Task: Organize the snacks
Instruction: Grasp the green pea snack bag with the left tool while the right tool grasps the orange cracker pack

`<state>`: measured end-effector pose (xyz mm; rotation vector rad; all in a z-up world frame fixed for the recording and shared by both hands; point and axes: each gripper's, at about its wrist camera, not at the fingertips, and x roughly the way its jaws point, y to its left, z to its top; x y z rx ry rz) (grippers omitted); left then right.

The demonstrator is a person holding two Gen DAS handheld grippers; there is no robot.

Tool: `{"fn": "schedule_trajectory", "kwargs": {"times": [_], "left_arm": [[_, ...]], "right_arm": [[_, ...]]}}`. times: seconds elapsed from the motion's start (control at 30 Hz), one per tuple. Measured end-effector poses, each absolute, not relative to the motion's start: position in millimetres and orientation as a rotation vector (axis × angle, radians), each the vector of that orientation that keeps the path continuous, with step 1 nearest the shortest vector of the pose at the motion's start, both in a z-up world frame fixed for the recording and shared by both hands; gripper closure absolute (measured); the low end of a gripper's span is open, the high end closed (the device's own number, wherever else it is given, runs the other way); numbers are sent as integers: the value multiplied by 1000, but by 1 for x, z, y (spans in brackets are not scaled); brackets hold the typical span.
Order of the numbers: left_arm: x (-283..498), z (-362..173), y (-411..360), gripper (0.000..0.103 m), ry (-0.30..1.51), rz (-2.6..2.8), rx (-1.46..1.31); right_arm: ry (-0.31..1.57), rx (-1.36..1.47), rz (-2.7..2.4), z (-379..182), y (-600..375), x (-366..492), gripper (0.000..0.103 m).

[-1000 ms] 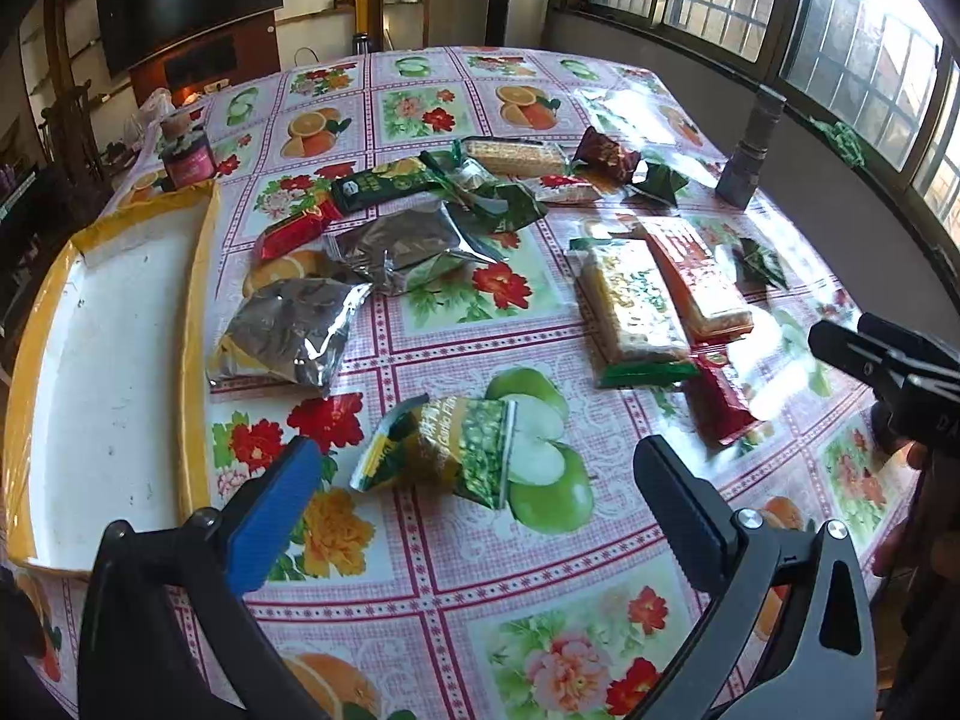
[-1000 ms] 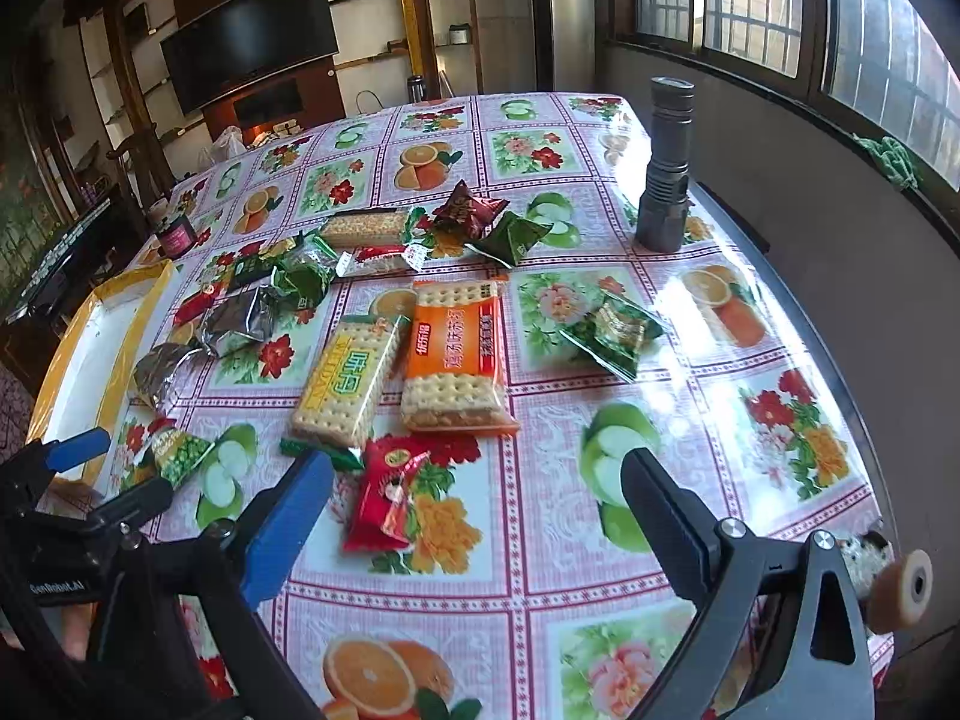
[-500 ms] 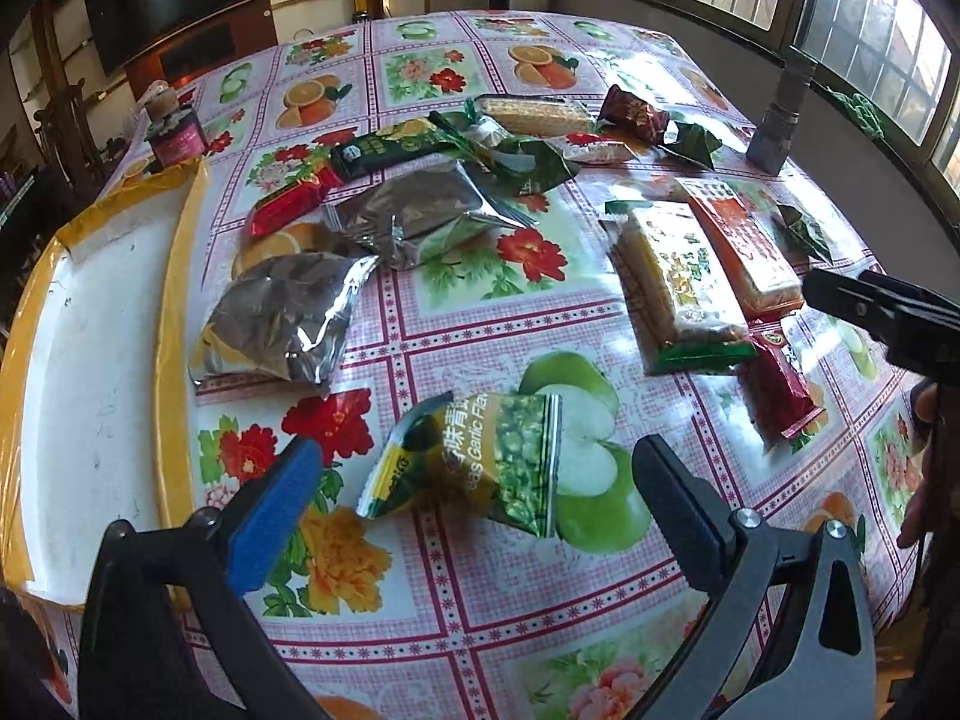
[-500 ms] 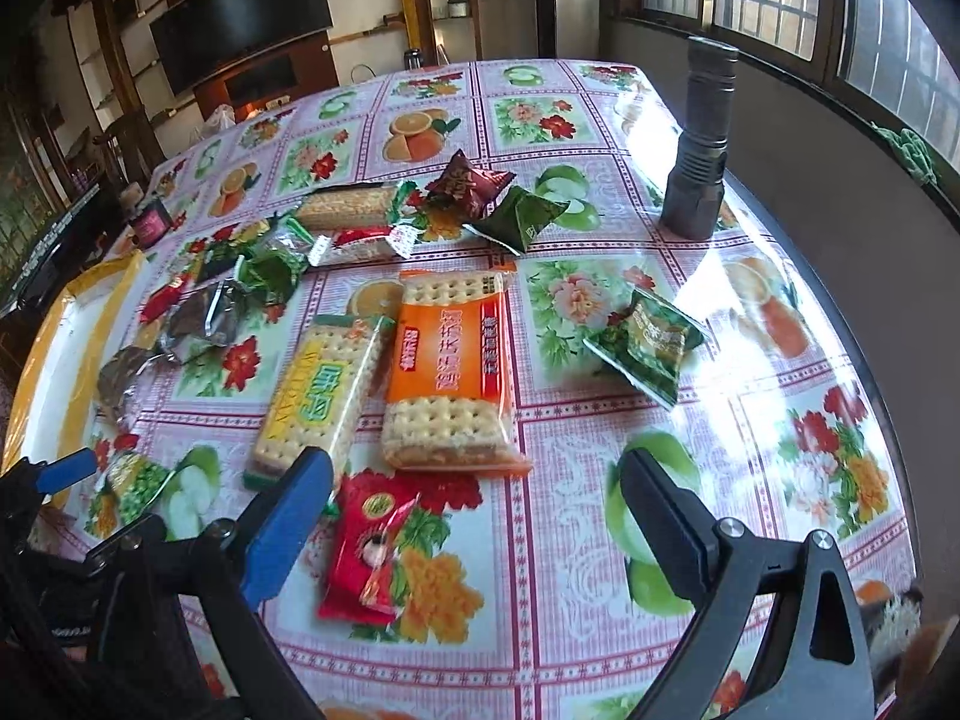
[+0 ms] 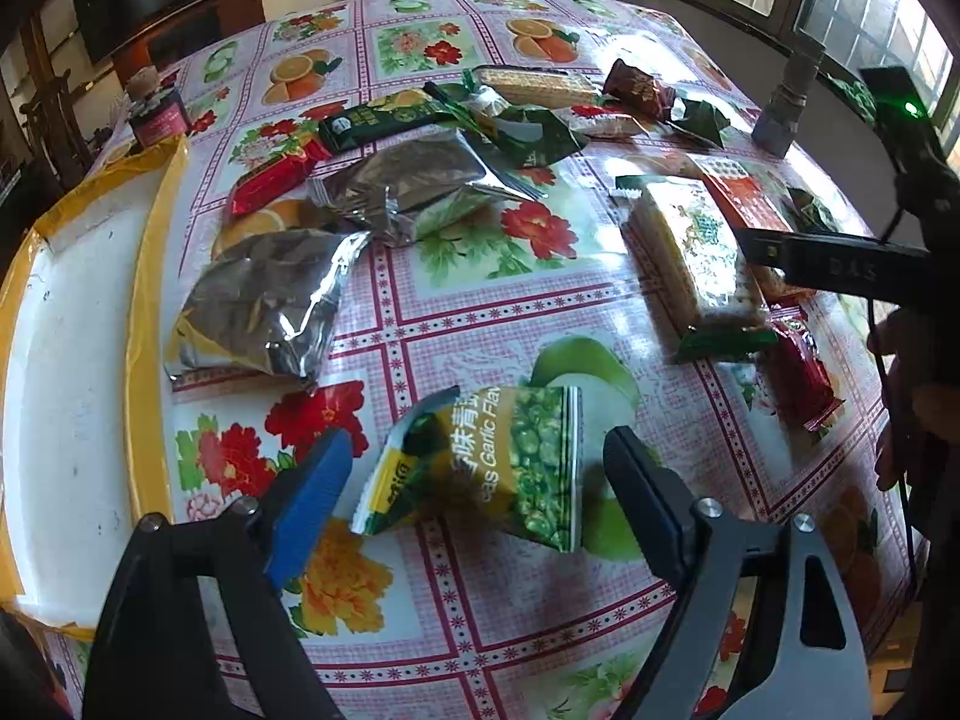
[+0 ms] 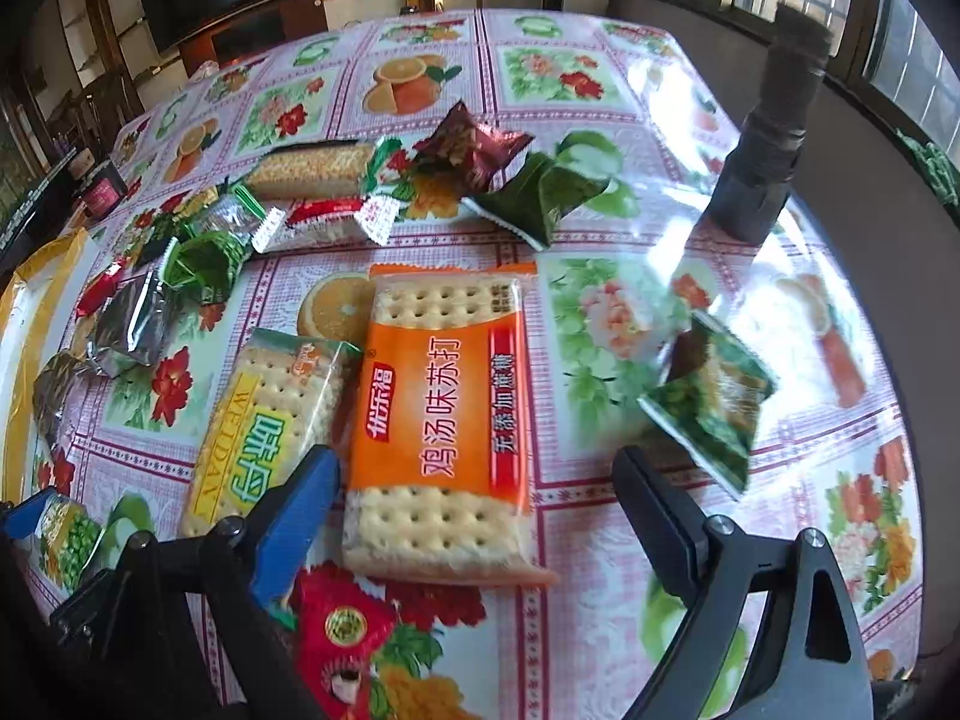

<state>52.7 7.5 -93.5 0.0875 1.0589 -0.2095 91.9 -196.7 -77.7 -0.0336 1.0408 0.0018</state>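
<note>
My left gripper [image 5: 477,456] is open, its jaws on either side of a green garlic-pea packet [image 5: 492,468] lying on the flowered tablecloth. A white tray with a yellow rim [image 5: 66,348] lies to the left of it. My right gripper [image 6: 477,468] is open above an orange cracker pack [image 6: 444,414]. A yellow-green cracker pack [image 6: 270,426] lies to its left, a red packet [image 6: 342,636] below it and a small green pea packet [image 6: 714,402] to its right. The right gripper also shows in the left wrist view [image 5: 840,264].
Two silver foil bags [image 5: 264,306] lie near the tray. Several more snack packets [image 6: 474,144] are scattered at the table's far middle. A dark flashlight [image 6: 774,138] stands upright at the right edge. A small dark jar [image 5: 157,117] stands beyond the tray.
Both grippers have moved forward and down toward the table. The pea packet now lies between the left jaws, and the orange cracker pack is closer to the right jaws.
</note>
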Motion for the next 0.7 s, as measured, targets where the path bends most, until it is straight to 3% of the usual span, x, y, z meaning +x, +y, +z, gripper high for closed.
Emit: {"fn": "schedule_trajectory", "kwargs": {"times": [0.13,0.2,0.23,0.27,0.3,0.4,0.7], "left_arm": [[54,-94,4,24,1054,-203,110],[55,-92,5,38,1047,-197,107],[56,-91,5,43,1042,-194,103],[57,-90,6,47,1042,-192,101],[58,-90,5,49,1043,-191,103],[56,-88,4,57,1034,-188,112],[37,-73,5,60,993,-218,63]], "right_arm": [[1018,-60,-19,-80,-194,93,13],[1001,-66,-13,-78,-194,92,21],[995,-69,-5,-77,-193,92,29],[992,-73,-1,-76,-193,92,44],[989,-81,-1,-74,-192,91,49],[993,-81,0,-74,-193,91,50],[981,11,28,-66,-209,59,50]]}}
